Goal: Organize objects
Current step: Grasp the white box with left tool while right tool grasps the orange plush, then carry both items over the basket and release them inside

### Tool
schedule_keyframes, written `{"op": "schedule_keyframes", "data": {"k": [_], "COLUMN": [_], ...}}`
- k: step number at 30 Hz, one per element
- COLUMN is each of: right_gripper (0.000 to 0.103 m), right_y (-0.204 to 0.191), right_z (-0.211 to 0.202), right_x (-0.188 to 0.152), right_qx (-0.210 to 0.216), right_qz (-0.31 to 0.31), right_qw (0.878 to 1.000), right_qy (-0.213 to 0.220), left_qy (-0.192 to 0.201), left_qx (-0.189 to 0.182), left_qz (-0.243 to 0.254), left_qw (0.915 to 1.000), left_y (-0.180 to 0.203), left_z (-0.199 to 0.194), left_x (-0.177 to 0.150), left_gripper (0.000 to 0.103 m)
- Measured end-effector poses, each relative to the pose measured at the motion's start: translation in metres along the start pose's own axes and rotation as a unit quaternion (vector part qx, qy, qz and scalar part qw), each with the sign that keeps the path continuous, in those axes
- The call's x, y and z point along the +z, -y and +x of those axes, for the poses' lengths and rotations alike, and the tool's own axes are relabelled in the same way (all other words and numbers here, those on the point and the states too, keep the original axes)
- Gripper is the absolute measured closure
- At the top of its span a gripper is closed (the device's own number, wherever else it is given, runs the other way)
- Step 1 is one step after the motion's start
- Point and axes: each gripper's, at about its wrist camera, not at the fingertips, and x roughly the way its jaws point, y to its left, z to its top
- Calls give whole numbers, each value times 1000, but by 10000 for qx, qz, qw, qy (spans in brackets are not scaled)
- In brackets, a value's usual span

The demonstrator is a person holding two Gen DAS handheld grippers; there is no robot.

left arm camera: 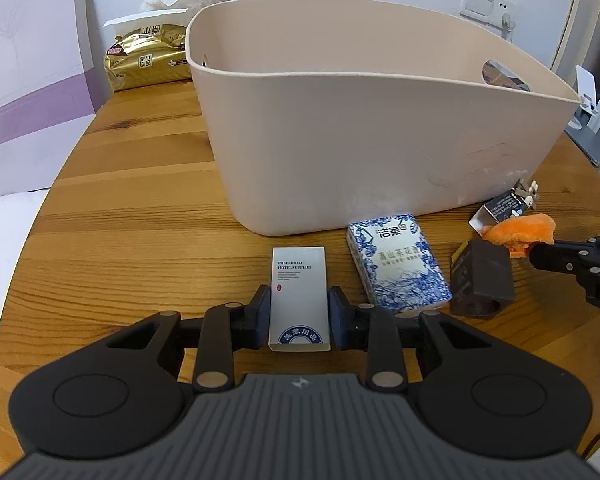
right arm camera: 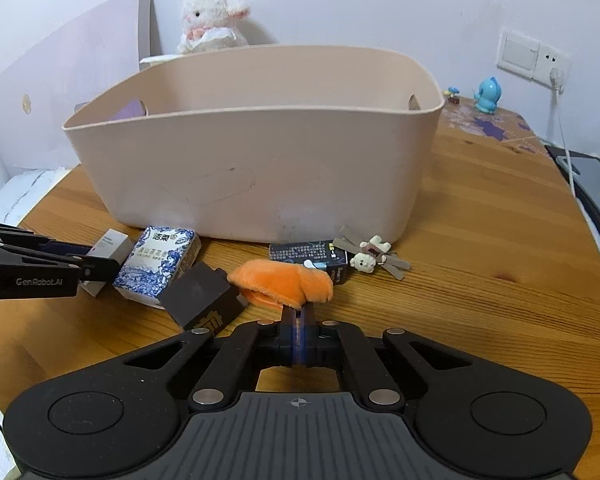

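Near the front edge of the bench, the left gripper (left arm camera: 299, 312) is closing its jaws on the stiff, light white box (left arm camera: 299, 298); the right gripper (right arm camera: 299, 312) is pinching the soft orange plush (right arm camera: 284, 282), jaws nearly shut

One bin, six small things in front of it on the counter.

One beige bin (right arm camera: 260, 168); one white box (left arm camera: 299, 296); one blue tissue pack (left arm camera: 396, 264); one brown block (left arm camera: 482, 276); one orange plush (right arm camera: 284, 282); one dark carton (right arm camera: 308, 256); one bear charm (right arm camera: 370, 258). Behind: one gold pack (left arm camera: 148, 60), one white rabbit (right arm camera: 210, 20), one blue figurine (right arm camera: 487, 94).
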Motion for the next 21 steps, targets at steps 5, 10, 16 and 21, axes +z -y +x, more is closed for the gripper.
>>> {"op": "schedule_keyframes", "data": {"k": [5, 10, 16, 21], "right_gripper": [102, 102, 102, 102], "right_y": [3, 7, 6, 9], "right_z": [-16, -31, -57, -77], "right_x": [-1, 0, 6, 18], "right_qx": [-30, -46, -69, -138], "right_qz": [2, 42, 16, 23], "right_qw": [9999, 9996, 9985, 9962], "right_qy": [135, 270, 546, 860], "left_qy": [129, 288, 545, 836], "left_qx": [-38, -51, -118, -82], "left_qz": [22, 38, 108, 226], "left_qw": [9999, 9996, 9984, 9962], "left_y": [3, 3, 4, 6], "left_z": [-11, -25, -49, -72], "left_x": [-1, -1, 2, 9], "left_gripper": [70, 70, 70, 70]}}
